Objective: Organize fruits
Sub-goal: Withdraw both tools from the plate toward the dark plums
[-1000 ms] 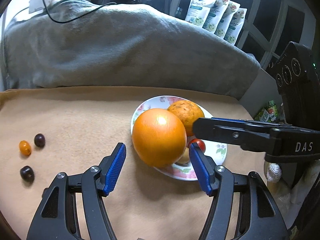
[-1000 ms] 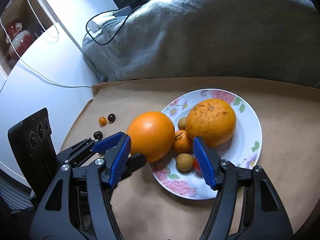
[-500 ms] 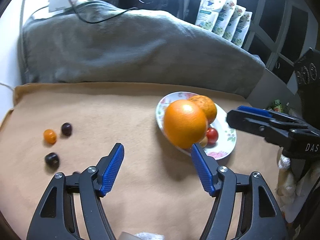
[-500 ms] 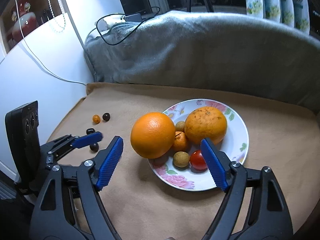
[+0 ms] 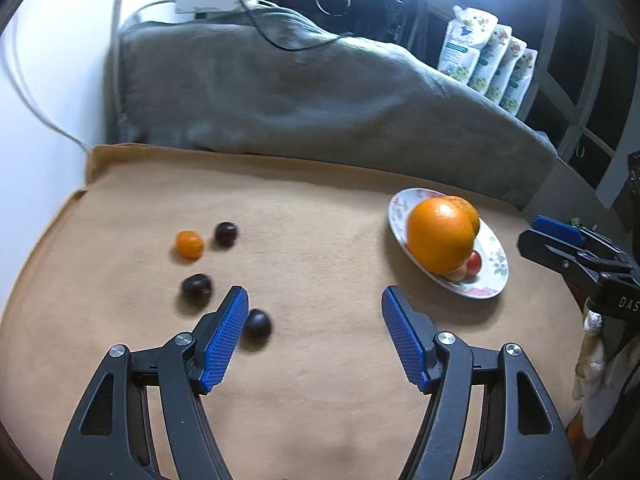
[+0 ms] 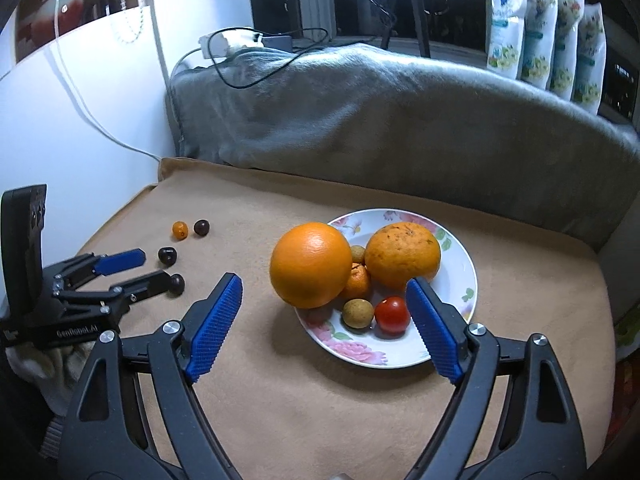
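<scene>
Lying loose on the tan surface are four small fruits: three dark ones and a small orange one. All sit well apart from the plate, which carries a big orange perched on its left rim, a rougher orange, a mandarin, two tan round fruits and a red tomato.

The loose fruits look light, round and smooth, so they will likely roll on the soft cloth and may slip or bruise if pinched hard; each is best taken across its middle, with the pads low on either side. The big orange looks heavier and firm, and seems liable to roll off the rim.

The left tool stands wide apart with nothing between its pads. Its left finger lies just beside the nearest dark fruit; whether they touch cannot be told. The right tool hangs before the plate with its jaws opening, clamped on nothing, the tomato just beside its right finger.
</scene>
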The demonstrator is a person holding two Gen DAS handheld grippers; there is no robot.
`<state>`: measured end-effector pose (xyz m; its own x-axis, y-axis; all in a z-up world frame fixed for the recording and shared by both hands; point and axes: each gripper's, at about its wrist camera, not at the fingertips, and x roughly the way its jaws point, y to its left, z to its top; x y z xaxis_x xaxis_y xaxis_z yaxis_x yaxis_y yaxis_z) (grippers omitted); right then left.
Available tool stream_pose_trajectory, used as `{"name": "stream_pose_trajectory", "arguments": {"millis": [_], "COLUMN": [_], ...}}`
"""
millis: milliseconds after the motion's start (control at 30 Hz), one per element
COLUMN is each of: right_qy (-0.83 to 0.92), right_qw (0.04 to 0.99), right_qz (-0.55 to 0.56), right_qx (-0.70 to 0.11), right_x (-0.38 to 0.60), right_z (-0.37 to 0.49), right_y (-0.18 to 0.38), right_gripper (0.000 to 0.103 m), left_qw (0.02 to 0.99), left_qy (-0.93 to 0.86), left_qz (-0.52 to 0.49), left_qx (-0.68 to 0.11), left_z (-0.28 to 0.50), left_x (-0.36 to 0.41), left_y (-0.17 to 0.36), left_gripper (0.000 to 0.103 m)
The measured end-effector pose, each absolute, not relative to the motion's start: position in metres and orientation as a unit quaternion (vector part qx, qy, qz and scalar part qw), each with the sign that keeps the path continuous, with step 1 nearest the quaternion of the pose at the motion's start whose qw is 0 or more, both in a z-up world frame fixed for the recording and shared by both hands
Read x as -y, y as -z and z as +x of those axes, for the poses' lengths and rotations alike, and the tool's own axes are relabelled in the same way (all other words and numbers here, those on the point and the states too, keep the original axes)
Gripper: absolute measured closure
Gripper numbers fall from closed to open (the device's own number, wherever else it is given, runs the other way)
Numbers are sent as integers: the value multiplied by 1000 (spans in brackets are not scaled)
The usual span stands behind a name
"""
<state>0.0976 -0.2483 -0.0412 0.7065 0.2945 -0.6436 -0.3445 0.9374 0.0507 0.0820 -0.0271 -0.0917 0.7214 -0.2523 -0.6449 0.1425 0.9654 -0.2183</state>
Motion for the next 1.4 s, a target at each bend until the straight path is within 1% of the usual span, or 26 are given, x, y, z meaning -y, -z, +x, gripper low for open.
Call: {"name": "stream_pose_trajectory", "arguments": {"millis": [233, 467, 633, 700, 867, 900, 967, 1100, 1167, 1267, 1400], "right_qy": [-188, -237, -271, -284, -309, -314, -322, -334, -340, -349, -356], "right_qw": [927, 915, 900, 894, 879, 876, 869, 858, 852, 843, 836], "right_qz": [-36, -32, -37, -38, -44, -46, -50, -57, -56, -54, -56], "right_qx": [-322, -324, -338, -346, -360, -364, -372, -386, -395, -406, -413], "right_x": [237, 212, 190, 182, 162, 158, 150, 136, 130, 120, 110], "right_z": [82, 77, 80, 81, 88, 90, 95, 103, 108, 116, 123], "right_y": [36, 42, 54, 60, 72, 75, 80, 90, 96, 104, 112], "right_gripper": [17, 17, 17, 17, 17, 17, 22, 29, 35, 39, 41], "left_qw": [926, 926, 921, 918, 914, 912, 911, 907, 906, 904, 901], "left_qy": [89, 63, 58, 60, 70, 73, 77, 85, 88, 91, 97], "left_qz": [-103, -105, -122, -130, -142, -145, -146, -145, -146, -146, -141], "left_qx": [-352, -358, -366, -369, -374, -376, -379, -385, -388, -392, -398], "left_z": [69, 62, 67, 71, 81, 84, 89, 100, 106, 115, 124], "left_x": [-5, -31, -51, -57, -68, -69, -70, -71, -72, -72, -71], "left_y": [93, 98, 105, 107, 111, 112, 114, 118, 120, 122, 126], "left_gripper": [34, 34, 41, 47, 52, 54, 57, 58, 60, 61, 63]}}
